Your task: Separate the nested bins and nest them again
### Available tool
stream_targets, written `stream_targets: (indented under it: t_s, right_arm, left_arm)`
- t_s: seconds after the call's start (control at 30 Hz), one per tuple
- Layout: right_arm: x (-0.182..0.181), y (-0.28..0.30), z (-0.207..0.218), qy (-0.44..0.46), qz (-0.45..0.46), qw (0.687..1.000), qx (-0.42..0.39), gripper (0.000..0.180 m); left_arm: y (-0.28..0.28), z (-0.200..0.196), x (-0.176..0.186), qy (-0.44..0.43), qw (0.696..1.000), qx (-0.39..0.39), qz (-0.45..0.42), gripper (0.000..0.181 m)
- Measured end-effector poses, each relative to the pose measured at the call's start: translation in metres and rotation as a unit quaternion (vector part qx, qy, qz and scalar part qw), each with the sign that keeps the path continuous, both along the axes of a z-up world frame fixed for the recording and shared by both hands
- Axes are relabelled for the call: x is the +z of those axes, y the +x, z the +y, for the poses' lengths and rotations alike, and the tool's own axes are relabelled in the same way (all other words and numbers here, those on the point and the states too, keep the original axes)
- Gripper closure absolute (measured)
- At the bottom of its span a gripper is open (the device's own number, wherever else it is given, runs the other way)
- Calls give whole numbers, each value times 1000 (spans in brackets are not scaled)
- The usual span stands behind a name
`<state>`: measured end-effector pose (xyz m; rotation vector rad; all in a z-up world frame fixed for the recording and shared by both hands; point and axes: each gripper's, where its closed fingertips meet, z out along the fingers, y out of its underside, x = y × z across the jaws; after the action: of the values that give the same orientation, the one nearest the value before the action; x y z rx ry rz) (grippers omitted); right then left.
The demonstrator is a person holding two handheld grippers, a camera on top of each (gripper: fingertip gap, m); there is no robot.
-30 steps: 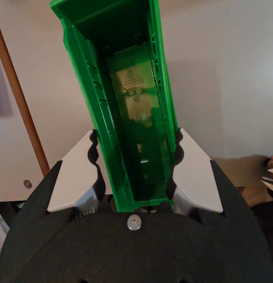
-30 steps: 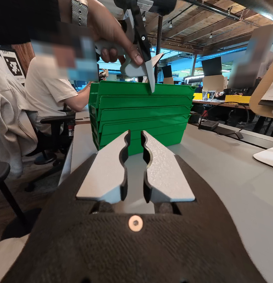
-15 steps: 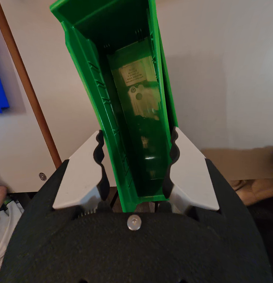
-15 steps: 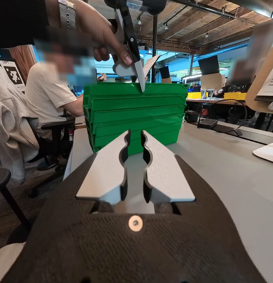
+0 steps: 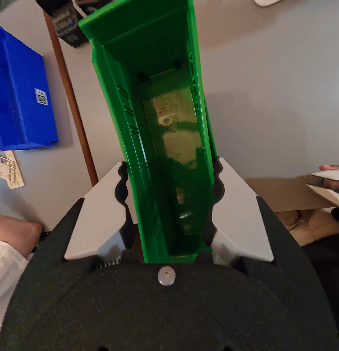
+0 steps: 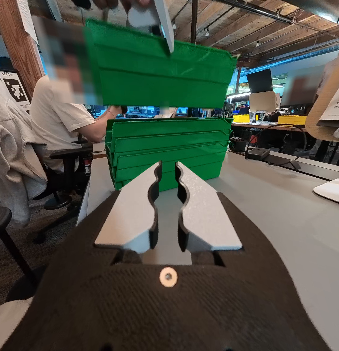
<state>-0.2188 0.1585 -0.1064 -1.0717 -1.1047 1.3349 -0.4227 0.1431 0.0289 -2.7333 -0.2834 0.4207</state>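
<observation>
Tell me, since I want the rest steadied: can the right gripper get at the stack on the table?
Probably yes. The right gripper is empty, slightly open, and aimed at the stack; only bare table lies between. The lifted bin hangs clear above.

The lifted green bin (image 6: 161, 76) is smeared by motion blur, and its left end is covered by a mosaic patch. Above the right gripper's fingers (image 6: 202, 205), the left gripper (image 6: 164, 28) is cut off by the top edge.
</observation>
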Motion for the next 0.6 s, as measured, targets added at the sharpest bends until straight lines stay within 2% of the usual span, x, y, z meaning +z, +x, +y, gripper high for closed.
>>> stream_targets:
  t_s: [0.17, 0.3, 0.4, 0.6]
  right_arm:
    - [0, 1, 3, 3, 0, 1000, -7, 169]
    - [7, 14, 27, 18, 1, 998, -67, 172]
    - [34, 43, 60, 26, 13, 991, -129, 172]
    - [114, 140, 132, -36, 83, 966, -240, 170]
  left_arm:
    - [23, 9, 44, 13, 999, -24, 24, 89]
    - [66, 35, 56, 29, 997, -69, 16, 89]
    - [106, 58, 41, 24, 993, -114, -6, 89]
    - [179, 116, -14, 4, 982, -180, -52, 89]
